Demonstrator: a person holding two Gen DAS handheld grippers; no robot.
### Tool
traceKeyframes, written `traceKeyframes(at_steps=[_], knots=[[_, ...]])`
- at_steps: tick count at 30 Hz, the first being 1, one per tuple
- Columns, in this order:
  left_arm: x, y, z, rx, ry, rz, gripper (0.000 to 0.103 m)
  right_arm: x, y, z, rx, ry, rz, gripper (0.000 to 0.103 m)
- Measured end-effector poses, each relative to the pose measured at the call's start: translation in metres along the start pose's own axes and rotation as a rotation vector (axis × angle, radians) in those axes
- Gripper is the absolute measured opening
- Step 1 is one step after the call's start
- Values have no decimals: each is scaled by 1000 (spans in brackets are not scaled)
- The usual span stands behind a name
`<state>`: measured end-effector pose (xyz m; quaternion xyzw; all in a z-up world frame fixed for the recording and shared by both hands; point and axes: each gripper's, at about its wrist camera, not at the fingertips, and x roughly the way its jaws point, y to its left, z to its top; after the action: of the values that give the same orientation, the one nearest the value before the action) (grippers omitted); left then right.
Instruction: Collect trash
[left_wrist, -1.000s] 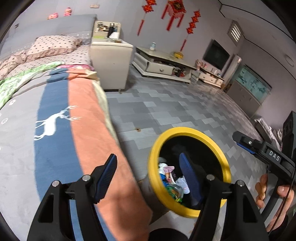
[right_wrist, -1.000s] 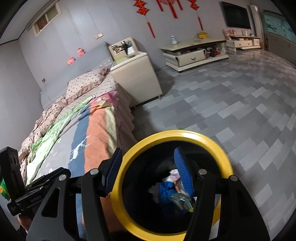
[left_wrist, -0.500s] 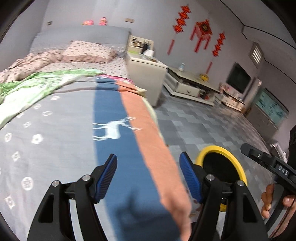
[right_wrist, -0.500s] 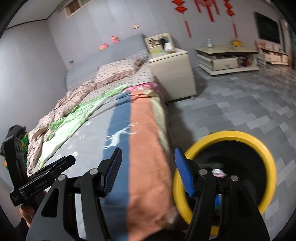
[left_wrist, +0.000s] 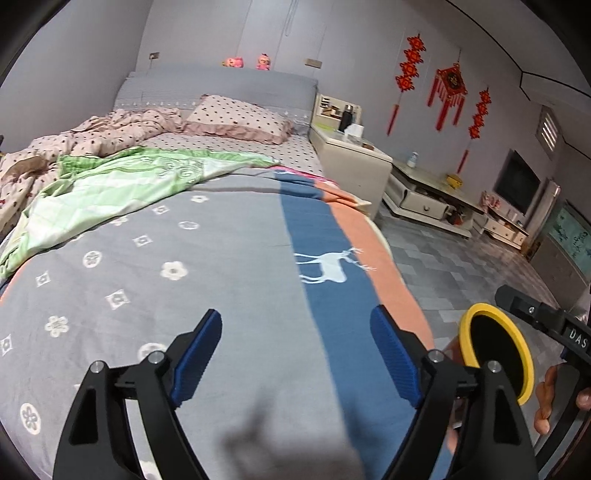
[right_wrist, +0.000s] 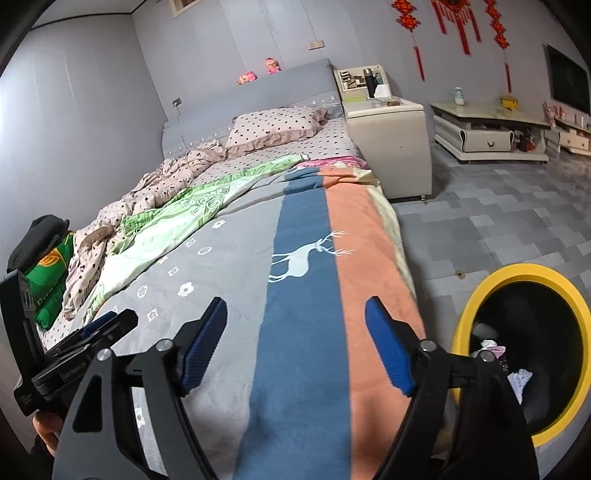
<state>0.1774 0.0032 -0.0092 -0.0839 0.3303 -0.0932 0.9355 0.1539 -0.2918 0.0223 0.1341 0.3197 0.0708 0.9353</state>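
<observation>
A black trash bin with a yellow rim stands on the floor beside the bed; it also shows in the right wrist view, with wrappers inside. My left gripper is open and empty above the grey and blue blanket. My right gripper is open and empty above the same blanket. A green packet lies at the bed's far left side. The left gripper's body shows at the lower left of the right wrist view.
A pink dotted pillow and rumpled quilt lie at the bed's head. A cream nightstand stands beside the bed. A low TV cabinet lines the far wall. Grey tiled floor lies right of the bed.
Both grippers have swung left from over the bin to over the bed. The bin has slid to the right edge of both views. Both stay open and empty.
</observation>
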Motion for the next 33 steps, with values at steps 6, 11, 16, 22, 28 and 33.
traceKeyframes(at_steps=[6,11,16,22,28,33], knots=[[-11,21,-18,3,-50,26,91,15,18,-20,-5,-16,-24,94],[-20,34,-34,-2,-87,39,95,17,23,-32,-12,-73,-68,95],[-31,40,-42,-24,-127,74,95,17,23,-38,-14,-86,-118,95],[-50,42,-44,-51,-169,66,95,7,29,-47,-28,-154,-153,95],[-81,22,-43,4,-256,81,95,-17,33,-52,-36,-240,-200,95],[-105,6,-45,27,-303,58,95,-39,42,-57,-57,-297,-211,95]])
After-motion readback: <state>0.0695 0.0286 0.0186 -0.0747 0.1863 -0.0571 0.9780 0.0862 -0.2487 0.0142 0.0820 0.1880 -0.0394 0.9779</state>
